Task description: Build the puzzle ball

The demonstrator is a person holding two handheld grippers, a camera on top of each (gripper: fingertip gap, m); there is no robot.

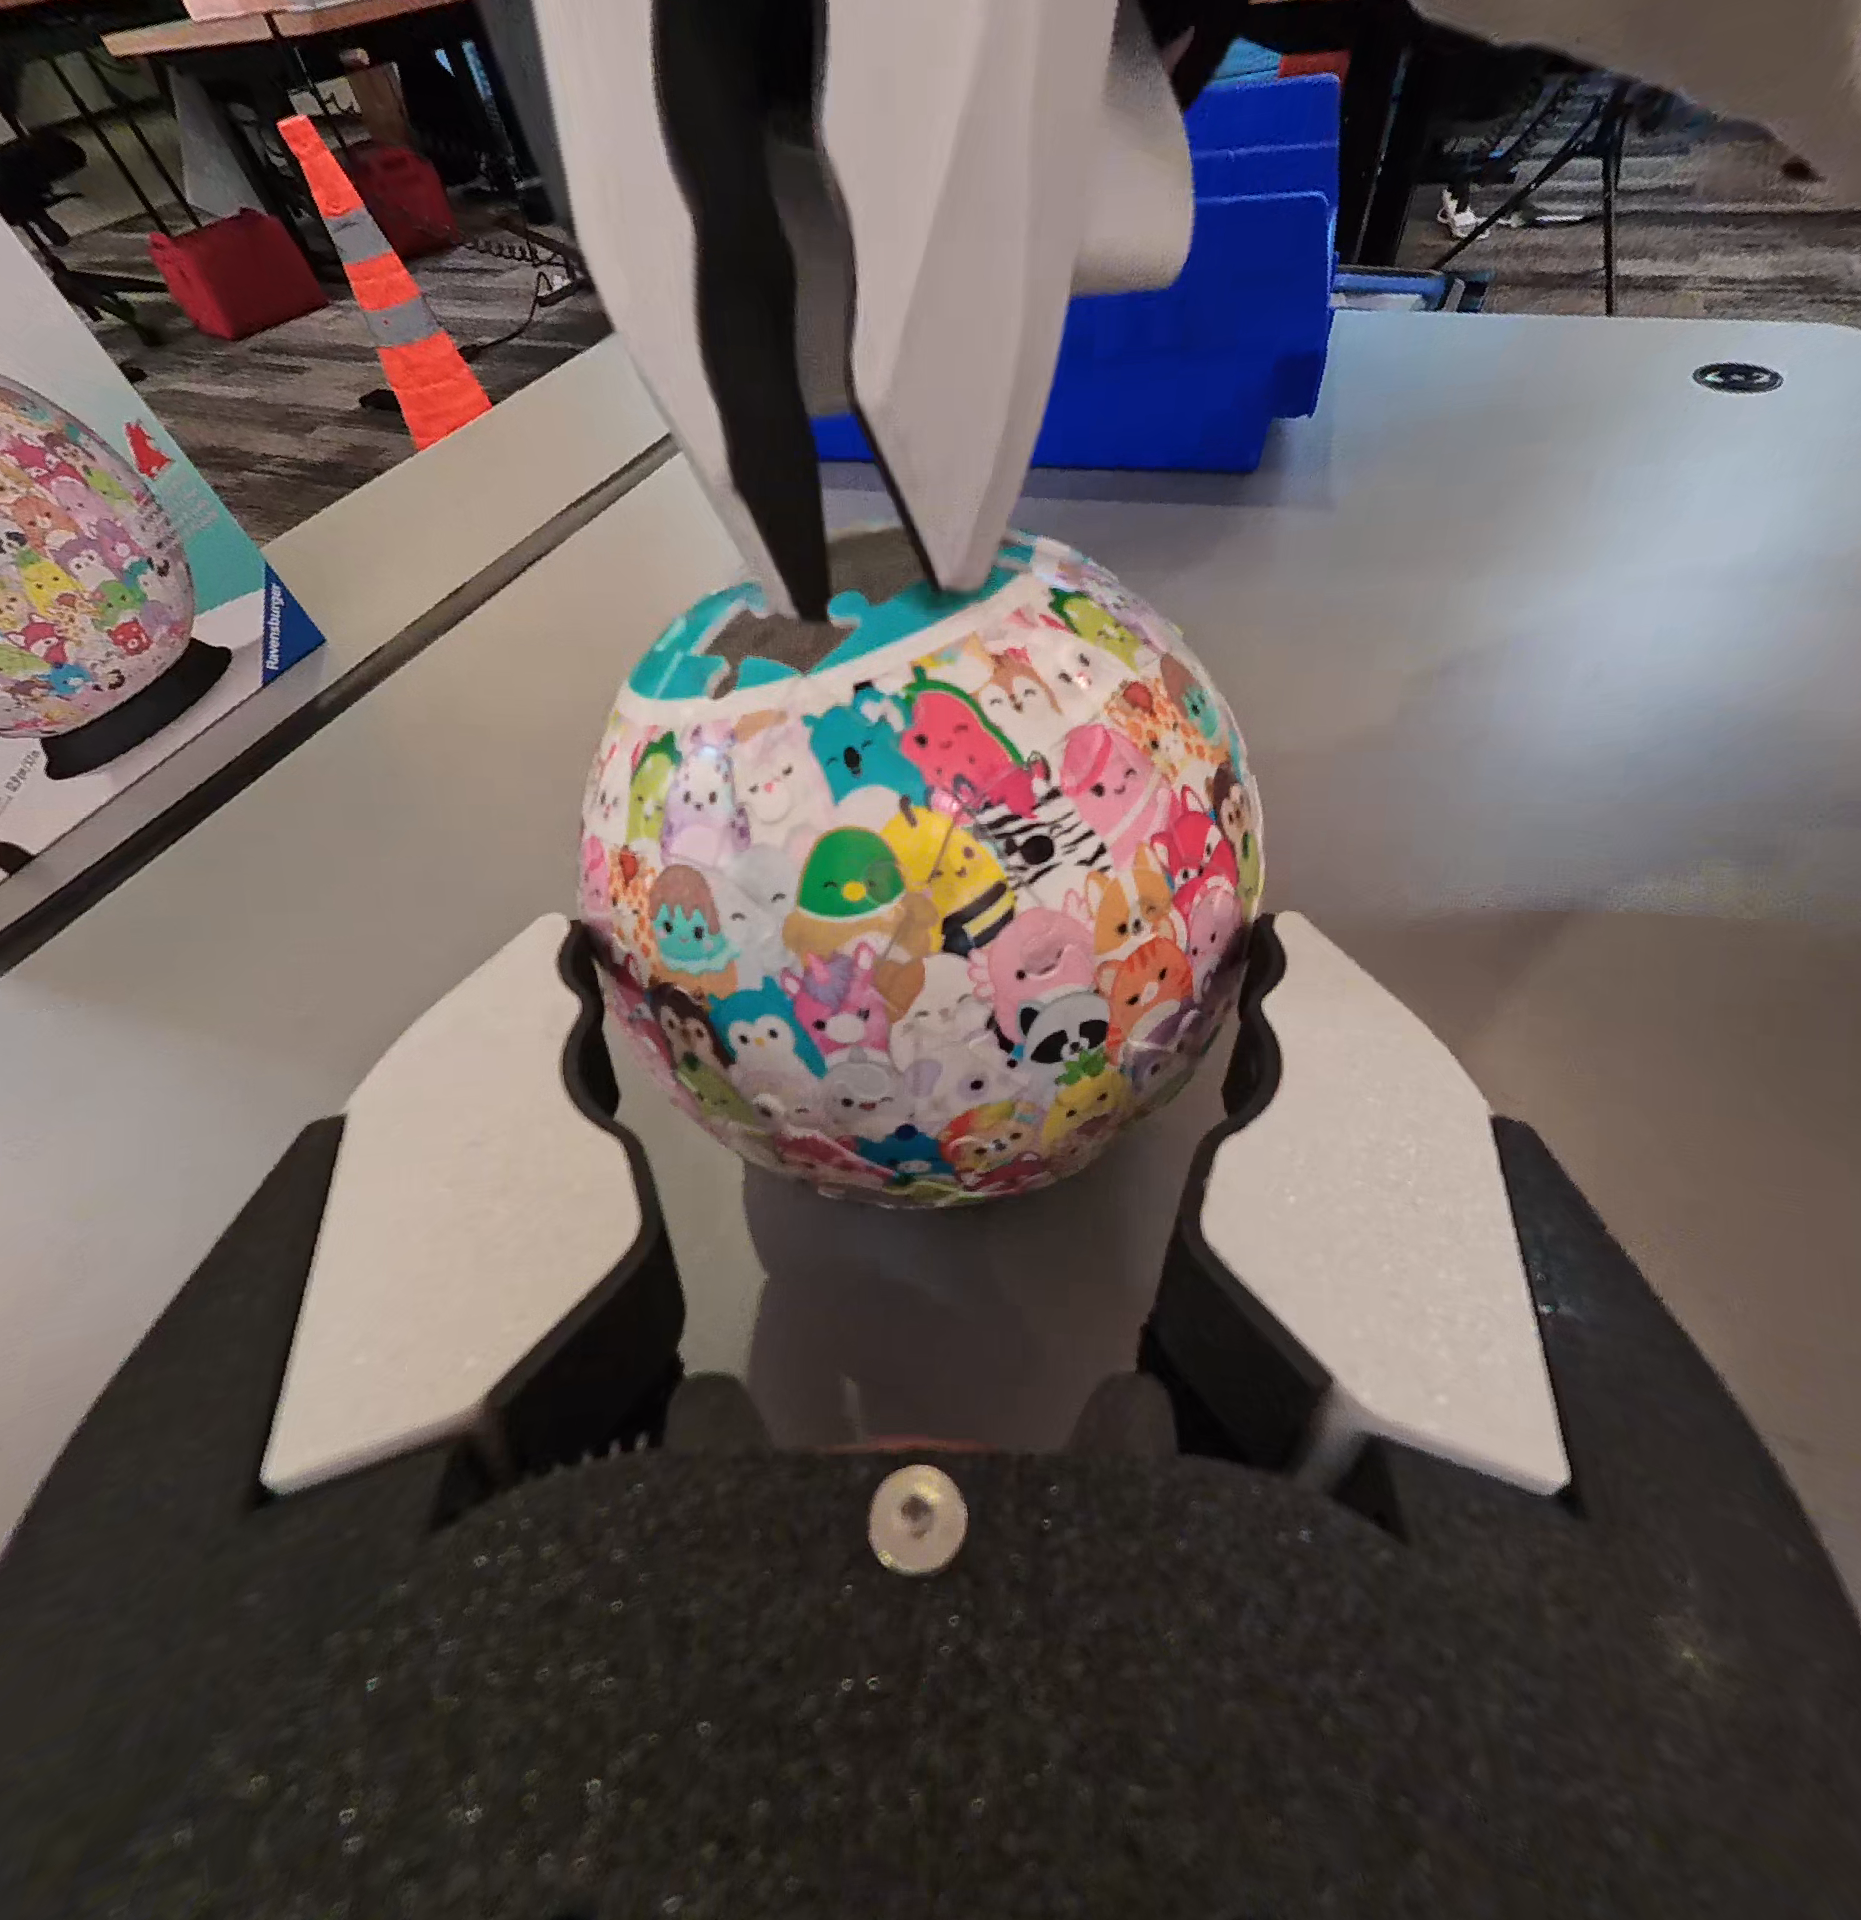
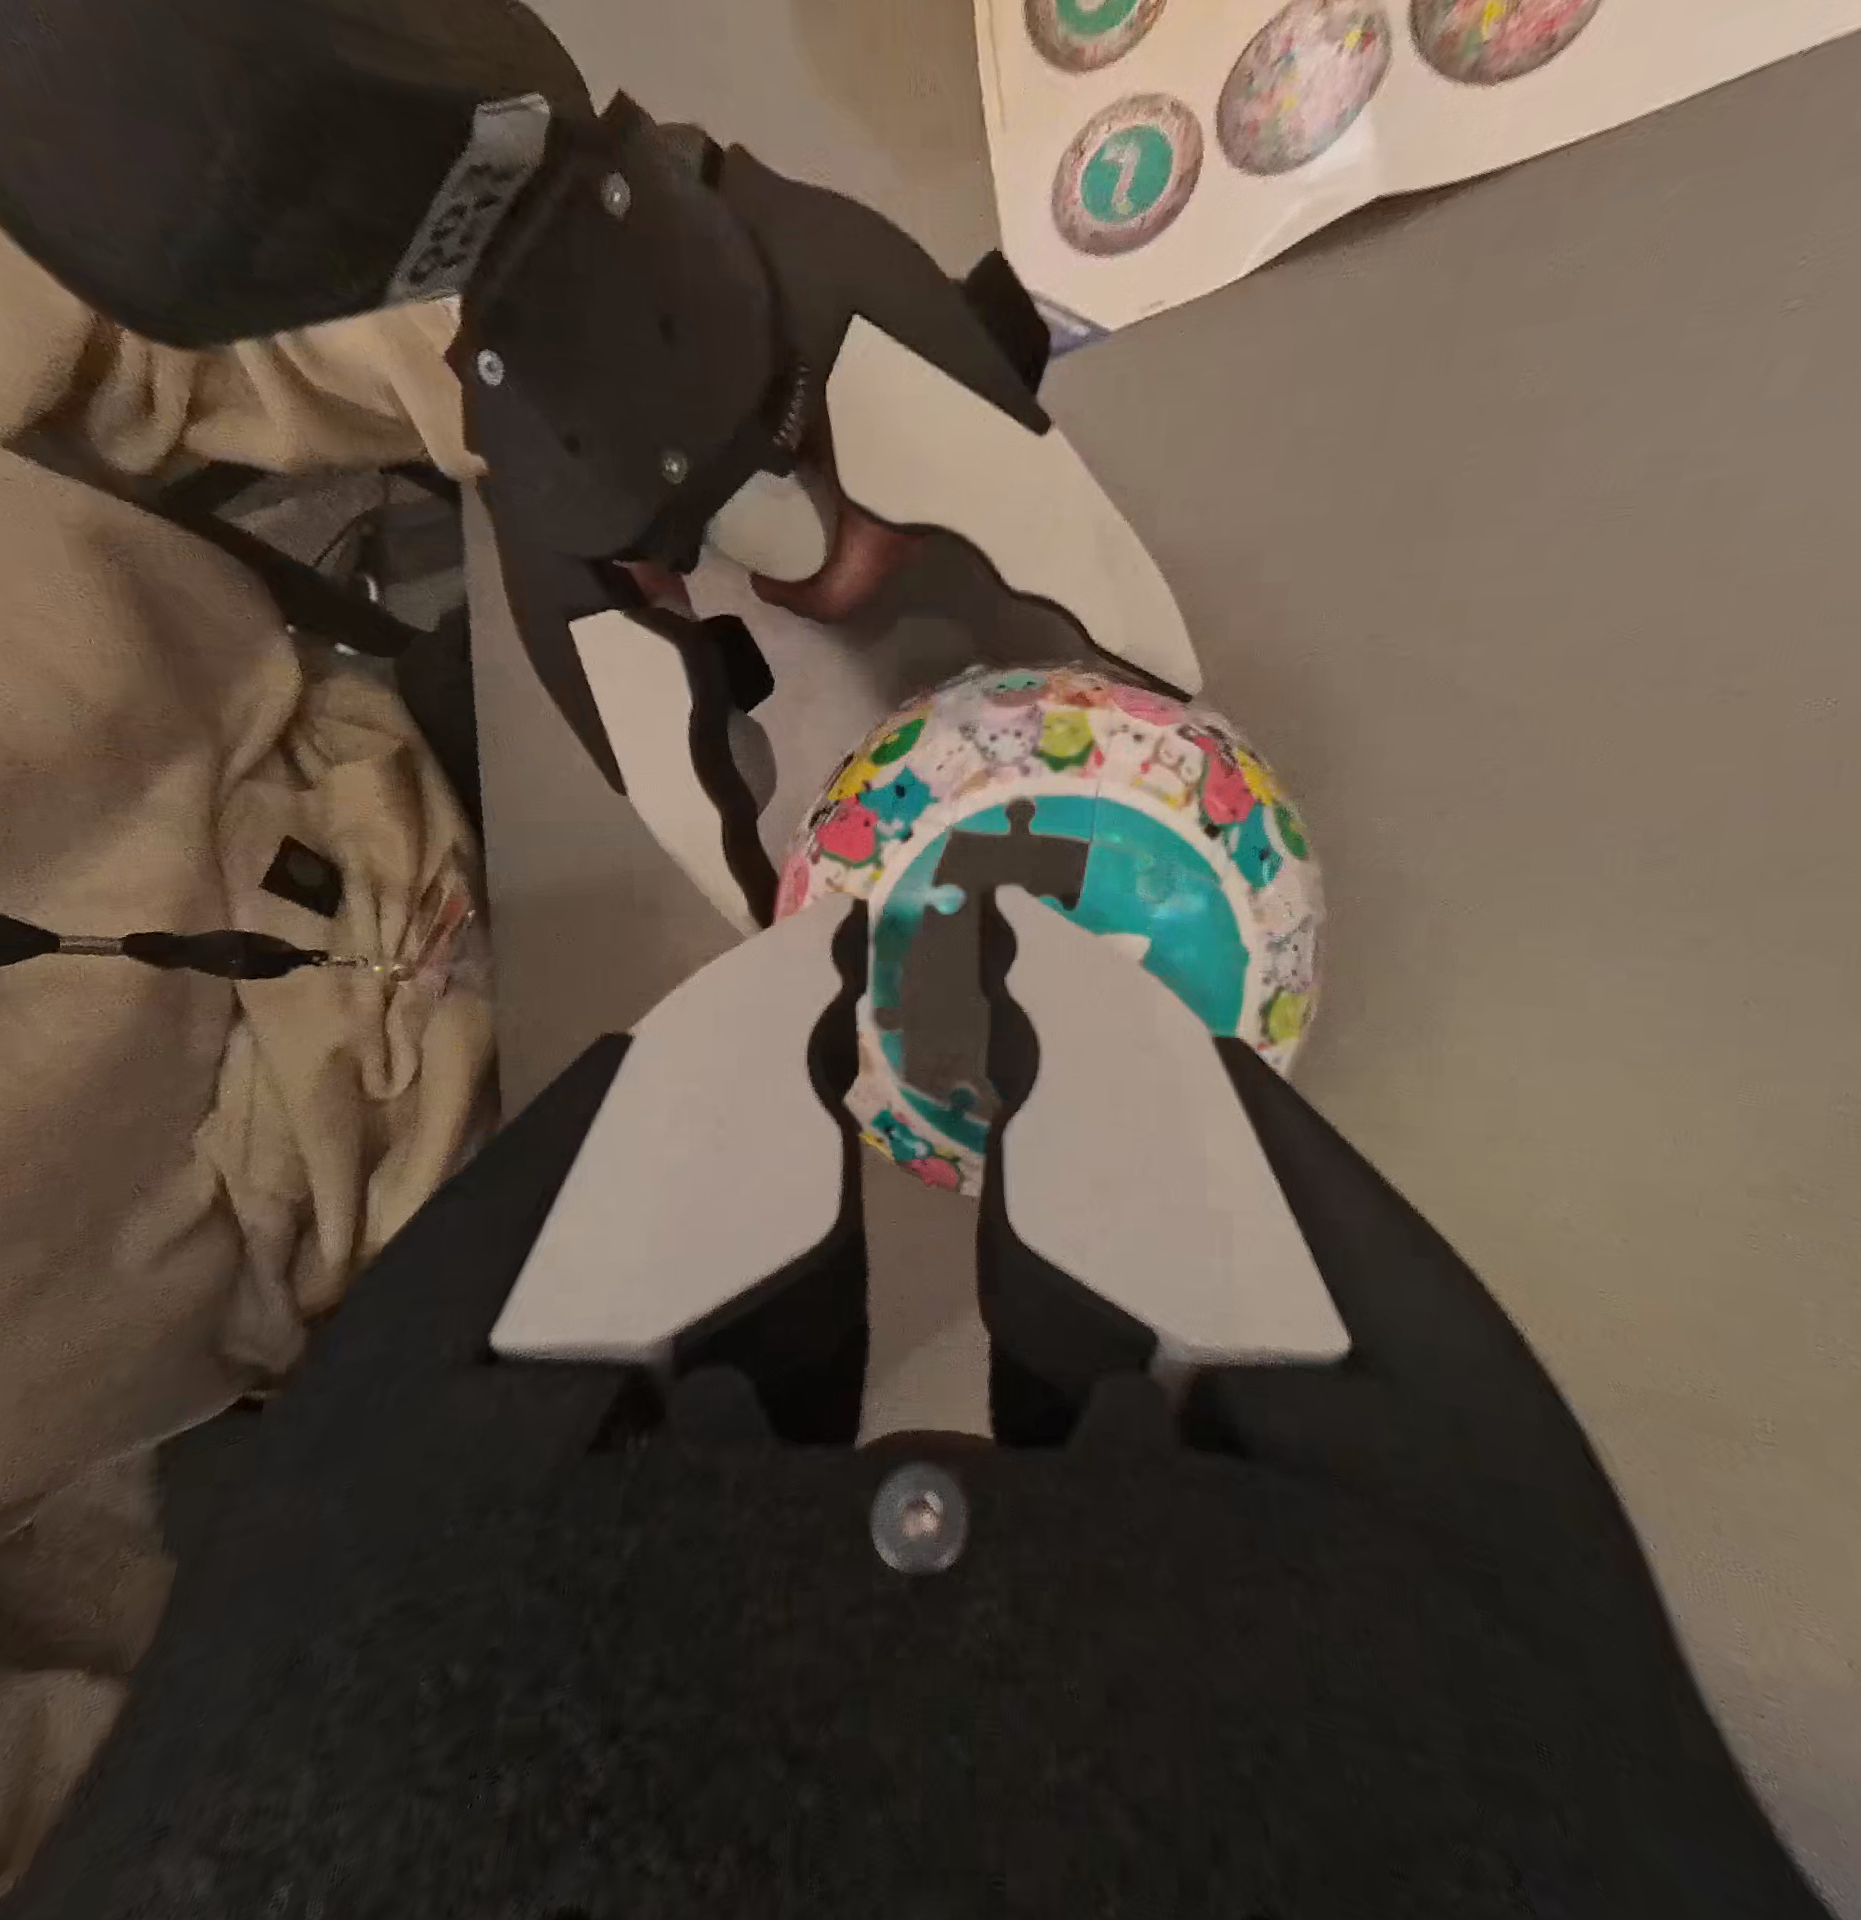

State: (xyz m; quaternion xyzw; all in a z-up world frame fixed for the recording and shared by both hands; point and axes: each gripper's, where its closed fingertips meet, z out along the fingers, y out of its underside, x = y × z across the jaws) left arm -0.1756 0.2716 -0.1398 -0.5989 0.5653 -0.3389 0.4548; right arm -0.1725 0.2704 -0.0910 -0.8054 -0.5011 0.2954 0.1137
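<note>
Puzzle ball sits on the grey table, mostly built: colourful cartoon animal print all round, teal cap on top with a dark open gap where pieces are missing. Left gripper comes in low from the near side, fingers spread wide with the ball between them; black inner pads sit right against the ball's left and right flanks at about mid-height, so it looks clamped on the ball, though contact on the right pad is hard to confirm. Right gripper comes down from above, fingers close together with only a narrow slot between them, tips at the gap in the teal cap. In the left wrist view its tips reach the edge of the hole; I cannot tell whether a piece is held between them, nothing visible in the slot. Ball casts a shadow on the table just near of it. Puzzle box with a picture of the finished ball stands at far left on the table edge. Blue bin behind the ball at the far side; orange cone on the floor beyond. Printed instruction sheet lies on the table in the right wrist view, next to a person's beige sleeve.
</note>
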